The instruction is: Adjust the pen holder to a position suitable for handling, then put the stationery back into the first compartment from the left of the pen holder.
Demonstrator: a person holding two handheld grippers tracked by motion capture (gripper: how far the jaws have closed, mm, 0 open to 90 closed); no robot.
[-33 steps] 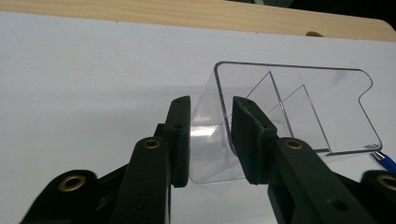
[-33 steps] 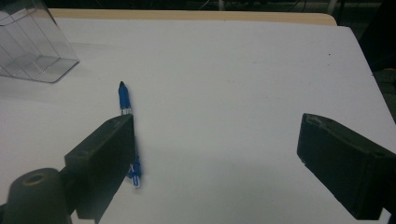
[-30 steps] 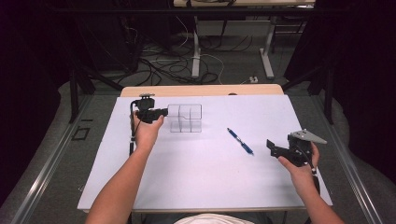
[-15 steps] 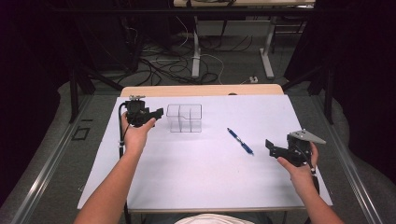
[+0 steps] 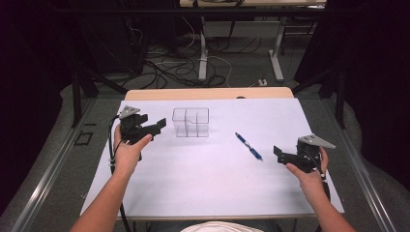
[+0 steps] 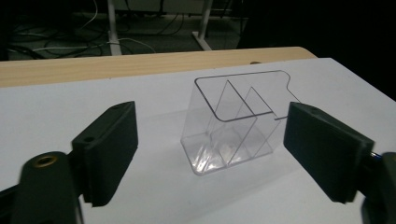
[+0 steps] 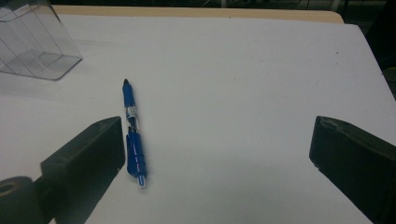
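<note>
left gripper point(image 5: 159, 125) moved left off clear organizer point(image 5: 191, 122) | jaws wide, empty | right gripper point(image 5: 279, 153) jaws wide, empty

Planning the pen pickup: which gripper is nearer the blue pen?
Right. The right gripper sits just beside the blue pen; the left gripper is across the clear organizer, farther off.

The person's bare left forearm point(image 5: 104, 203) comes in from six o'clock and slants toward twelve, its hand point(image 5: 126, 151) wrapped around the black two-jaw left gripper point(image 5: 157, 126), which points toward three o'clock with its jaws spread wide. The bare right forearm point(image 5: 329, 212) rises from five o'clock; its hand point(image 5: 309, 169) holds the black two-jaw right gripper point(image 5: 279, 153), topped by a grey three-cornered plate point(image 5: 316, 141), aimed toward nine o'clock with jaws wide apart.
</note>
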